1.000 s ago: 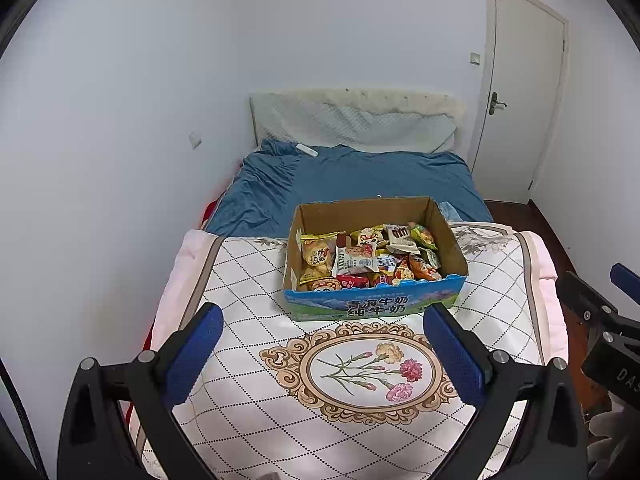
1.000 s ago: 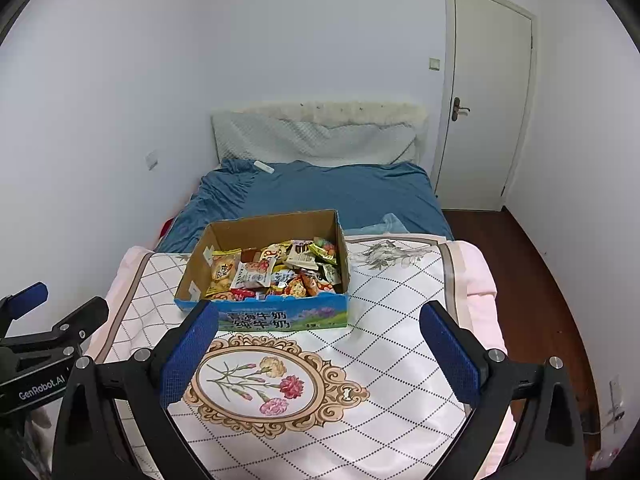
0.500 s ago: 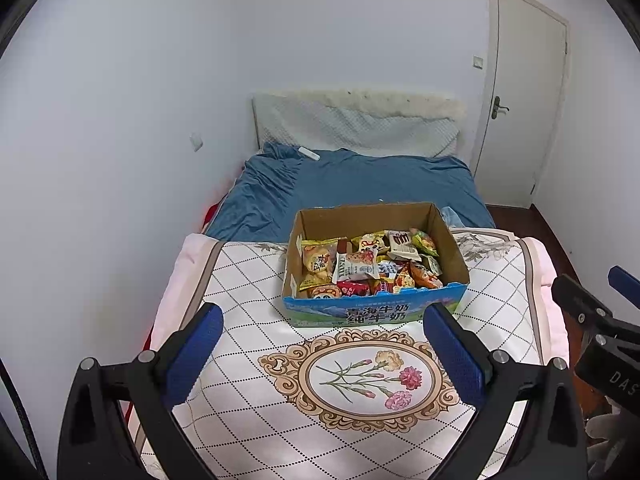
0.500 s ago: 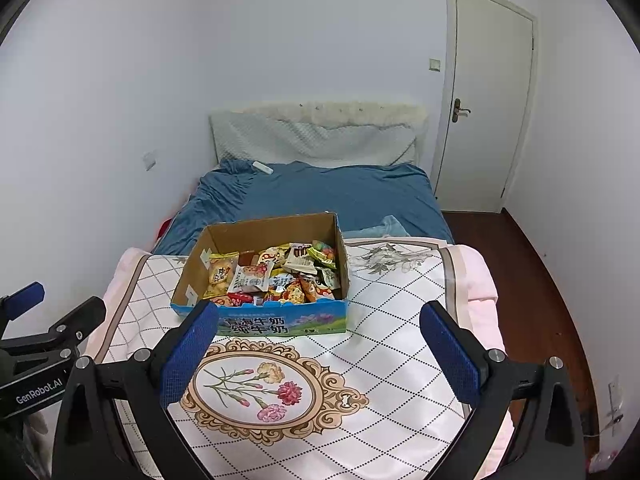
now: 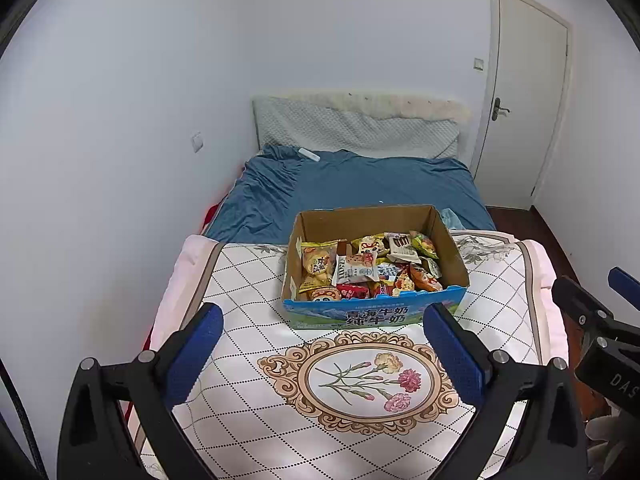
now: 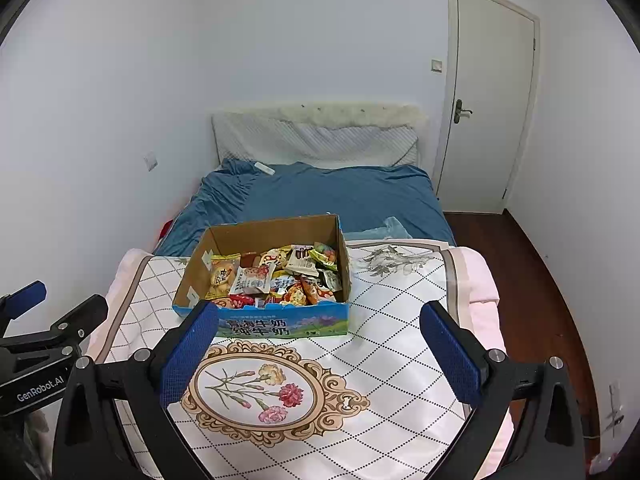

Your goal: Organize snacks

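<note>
box: (image 5: 374,316) on quilt (image 5: 248,280), packets (image 5: 368,268) heaped inside
my left gripper (image 5: 324,356): wide apart, empty
my right gripper (image 6: 320,354): wide apart, empty
direction: box ahead, long side across; neither clearly nearer

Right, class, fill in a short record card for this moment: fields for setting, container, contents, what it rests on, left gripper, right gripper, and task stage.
setting: bedroom, bed with blue sheet, closed white door
container: open cardboard box with blue printed front
contents: assorted snack packets, piled loosely
rests on: quilted floral blanket
left gripper: jaws open, empty, short of the box
right gripper: jaws open, empty, short of the box
task stage: no snack picked up yet
</note>
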`<state>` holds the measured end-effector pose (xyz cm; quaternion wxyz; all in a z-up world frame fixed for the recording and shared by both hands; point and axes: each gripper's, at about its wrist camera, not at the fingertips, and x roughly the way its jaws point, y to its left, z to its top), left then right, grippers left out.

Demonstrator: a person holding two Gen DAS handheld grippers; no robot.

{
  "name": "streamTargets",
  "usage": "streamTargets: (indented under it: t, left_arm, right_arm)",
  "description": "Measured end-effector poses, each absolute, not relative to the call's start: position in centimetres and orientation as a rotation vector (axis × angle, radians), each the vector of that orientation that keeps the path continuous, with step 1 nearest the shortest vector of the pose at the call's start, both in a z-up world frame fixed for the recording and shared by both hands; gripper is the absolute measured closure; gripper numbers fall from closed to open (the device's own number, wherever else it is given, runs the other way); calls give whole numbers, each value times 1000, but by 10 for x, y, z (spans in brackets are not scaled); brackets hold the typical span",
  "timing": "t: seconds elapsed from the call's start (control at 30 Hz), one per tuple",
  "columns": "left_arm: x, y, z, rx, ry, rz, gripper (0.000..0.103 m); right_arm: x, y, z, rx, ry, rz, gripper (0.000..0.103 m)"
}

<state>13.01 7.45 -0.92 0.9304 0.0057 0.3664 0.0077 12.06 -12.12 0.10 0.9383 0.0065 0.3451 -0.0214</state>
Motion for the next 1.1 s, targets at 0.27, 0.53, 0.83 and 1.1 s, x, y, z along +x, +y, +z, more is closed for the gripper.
streamTargets:
  t: [0.27,0.53,0.83,1.1]
  left_arm:
    - [131,74,-10,13,751,14,0]
    - [132,74,-13,17,754,12,0]
    - [133,74,-14,19,755,9,0]
    - [132,77,-13,24,744,4,0]
  right_arm:
    - [123,-125,0,15,711,-39,1]
    - [127,-126,-4,17,718,-33,1]
    - [129,-125,-6,16,720,-31,0]
    - [130,-125,-7,13,722,-27,0]
